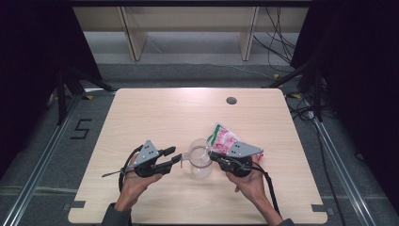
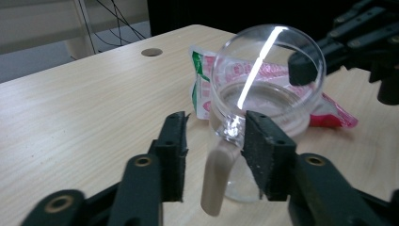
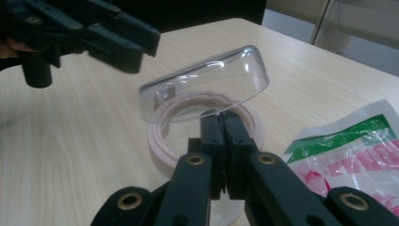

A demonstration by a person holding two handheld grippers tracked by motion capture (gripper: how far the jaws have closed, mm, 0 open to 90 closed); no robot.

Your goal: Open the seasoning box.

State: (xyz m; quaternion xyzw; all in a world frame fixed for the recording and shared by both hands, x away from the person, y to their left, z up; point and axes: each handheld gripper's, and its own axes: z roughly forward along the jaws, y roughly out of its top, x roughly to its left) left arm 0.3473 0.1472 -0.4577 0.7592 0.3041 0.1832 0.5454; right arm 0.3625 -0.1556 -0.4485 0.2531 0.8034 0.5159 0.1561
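Observation:
A clear glass jar [image 1: 200, 162] with a hinged lid stands at the table's middle. My right gripper [image 3: 223, 120] is shut on the rim of the clear lid [image 3: 207, 89], which tilts up over the jar's pinkish seal ring [image 3: 157, 141]. My left gripper [image 2: 214, 141] stands open on the jar's other side. The beige latch tab [image 2: 216, 176] hangs between its jaws, with a gap to the left pad. In the high view the left gripper [image 1: 176, 156] and the right gripper [image 1: 212, 155] face each other across the jar.
A red, green and white plastic packet [image 1: 226, 137] lies flat just behind the jar, under the right gripper's plate. A round cable hole [image 1: 231, 100] sits near the table's far edge. Bare wood lies to the left and in front.

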